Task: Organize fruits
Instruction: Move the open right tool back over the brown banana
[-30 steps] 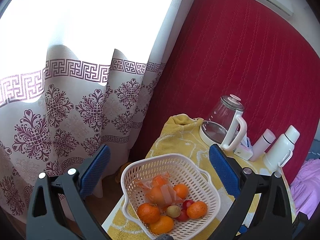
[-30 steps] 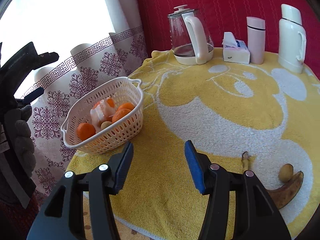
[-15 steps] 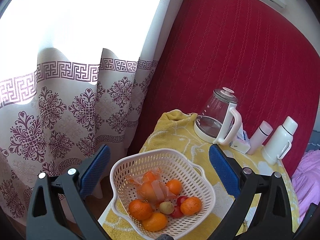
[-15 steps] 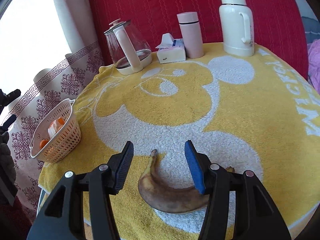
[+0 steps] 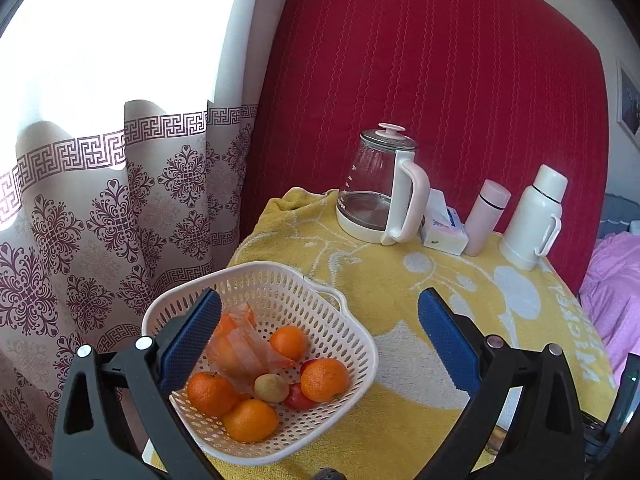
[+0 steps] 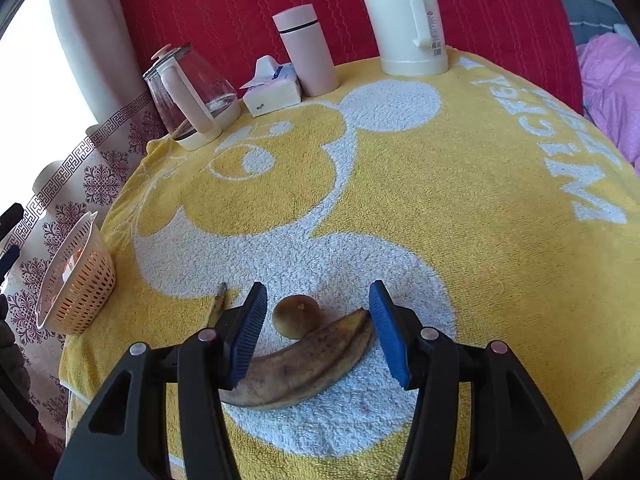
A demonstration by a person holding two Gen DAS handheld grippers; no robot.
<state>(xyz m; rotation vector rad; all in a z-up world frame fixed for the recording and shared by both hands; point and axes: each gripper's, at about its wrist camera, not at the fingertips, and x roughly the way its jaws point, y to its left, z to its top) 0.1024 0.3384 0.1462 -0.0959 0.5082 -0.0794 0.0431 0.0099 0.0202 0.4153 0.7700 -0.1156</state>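
- Towel point(image 6: 400, 208): yellow and white terry cloth, rough looped pile, matt.
- Basket point(image 5: 356, 344): white perforated plastic, smooth, slight sheen.
- Banana point(image 6: 304, 364): brown, spotted skin, dull.
- Kettle point(image 5: 374, 188): clear glass body, glossy; white plastic handle.
- Flask point(image 6: 408, 16): white, smooth, glossy.
- Gripper pads point(image 6: 390, 332): blue, finely ribbed; black matt plastic arms.
- Curtain point(image 5: 104, 208): thin printed cloth.
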